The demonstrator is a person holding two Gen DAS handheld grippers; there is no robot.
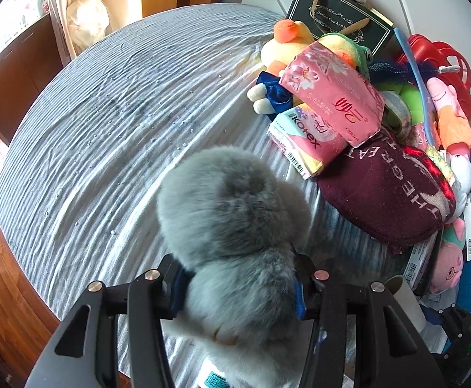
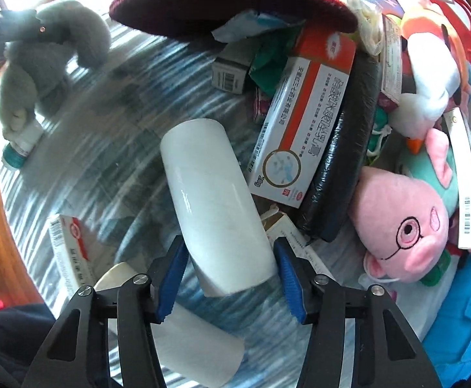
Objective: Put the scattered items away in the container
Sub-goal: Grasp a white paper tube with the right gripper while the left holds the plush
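My left gripper (image 1: pixel 238 287) is shut on a grey plush toy (image 1: pixel 235 223) and holds it over the striped cloth (image 1: pixel 106 123). The same toy shows at the far left of the right wrist view (image 2: pixel 51 48), with a small bottle (image 2: pixel 22 145) below it. My right gripper (image 2: pixel 229 274) is open, its blue pads on either side of the near end of a white roll (image 2: pixel 216 207) that lies on the cloth. I cannot tell if the pads touch it. A pile of items sits to the right, over a red basket (image 1: pixel 435 55).
The pile holds a maroon slipper (image 1: pixel 387 194), pink tissue pack (image 1: pixel 332 93), Kotex pack (image 1: pixel 306 139), yellow duck plush (image 1: pixel 287 45), pink pig plush (image 2: pixel 403 223) and a white medicine box (image 2: pixel 300 129). A second white roll (image 2: pixel 196 349) and small box (image 2: pixel 70 245) lie near my right gripper.
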